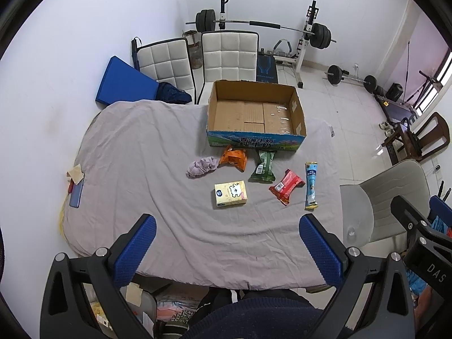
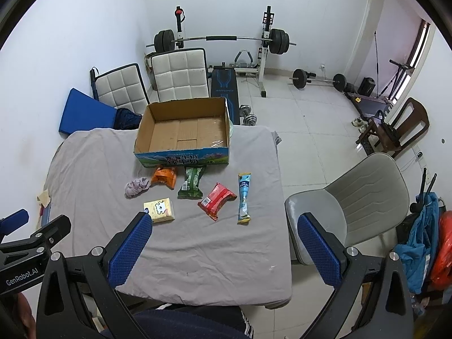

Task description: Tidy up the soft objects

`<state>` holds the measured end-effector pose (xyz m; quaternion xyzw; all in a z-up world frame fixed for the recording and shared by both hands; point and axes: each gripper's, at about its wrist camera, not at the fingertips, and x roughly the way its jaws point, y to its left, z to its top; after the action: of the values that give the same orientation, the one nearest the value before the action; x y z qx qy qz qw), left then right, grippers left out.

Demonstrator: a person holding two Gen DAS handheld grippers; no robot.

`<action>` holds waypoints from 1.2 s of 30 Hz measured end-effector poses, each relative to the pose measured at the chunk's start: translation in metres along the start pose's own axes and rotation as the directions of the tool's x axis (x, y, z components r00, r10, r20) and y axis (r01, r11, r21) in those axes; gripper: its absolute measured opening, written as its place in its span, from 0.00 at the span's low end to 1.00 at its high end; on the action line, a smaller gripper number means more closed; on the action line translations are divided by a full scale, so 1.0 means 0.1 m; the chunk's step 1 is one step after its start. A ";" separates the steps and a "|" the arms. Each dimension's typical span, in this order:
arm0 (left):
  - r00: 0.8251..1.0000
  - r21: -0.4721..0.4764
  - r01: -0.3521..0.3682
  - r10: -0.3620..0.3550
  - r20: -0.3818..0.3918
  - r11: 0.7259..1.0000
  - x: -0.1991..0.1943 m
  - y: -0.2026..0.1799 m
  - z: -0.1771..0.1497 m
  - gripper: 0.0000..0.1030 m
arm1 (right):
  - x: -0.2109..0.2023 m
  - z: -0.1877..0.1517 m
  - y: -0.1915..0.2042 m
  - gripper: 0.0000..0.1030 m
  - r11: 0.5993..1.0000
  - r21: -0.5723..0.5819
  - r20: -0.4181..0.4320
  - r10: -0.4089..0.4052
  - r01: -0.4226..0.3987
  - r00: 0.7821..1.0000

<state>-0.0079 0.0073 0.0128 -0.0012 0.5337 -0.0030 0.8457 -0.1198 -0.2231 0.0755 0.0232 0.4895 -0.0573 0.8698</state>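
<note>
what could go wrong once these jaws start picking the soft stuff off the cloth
The wrinkled grey cloth covering the table could get pinched along with the crumpled purple fabric and drag the other items. The orange snack packet and green packet lie right against the open cardboard box, so reaching for them might nudge it. The slim blue stick pack could slip from a grip.

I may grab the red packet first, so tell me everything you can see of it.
The red packet is a glossy, crinkled plastic pouch with a white label and sealed ends. It lies flat and skewed on the grey sheet, between the green packet and the long blue sachet, apparently touching neither. No tongs are near it.
</note>
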 end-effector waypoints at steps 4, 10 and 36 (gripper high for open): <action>1.000 0.000 -0.004 0.004 0.008 1.000 -0.02 -0.02 -0.02 1.00 | -0.03 -0.02 -0.04 1.00 1.000 0.001 0.010 0.001 -0.001 1.000; 1.000 0.000 -0.004 0.004 0.010 1.000 -0.03 -0.02 -0.03 1.00 | -0.07 -0.06 -0.09 1.00 1.000 0.001 0.020 0.002 -0.002 1.000; 1.000 -0.008 -0.007 0.007 0.020 1.000 -0.07 -0.07 -0.05 1.00 | -0.11 -0.06 -0.13 1.00 1.000 -0.006 0.028 0.005 -0.004 1.000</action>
<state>-0.0155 0.0003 0.0166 -0.0028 0.5250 0.0021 0.8511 -0.1322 -0.2345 0.0823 0.0209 0.4774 -0.0543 0.8768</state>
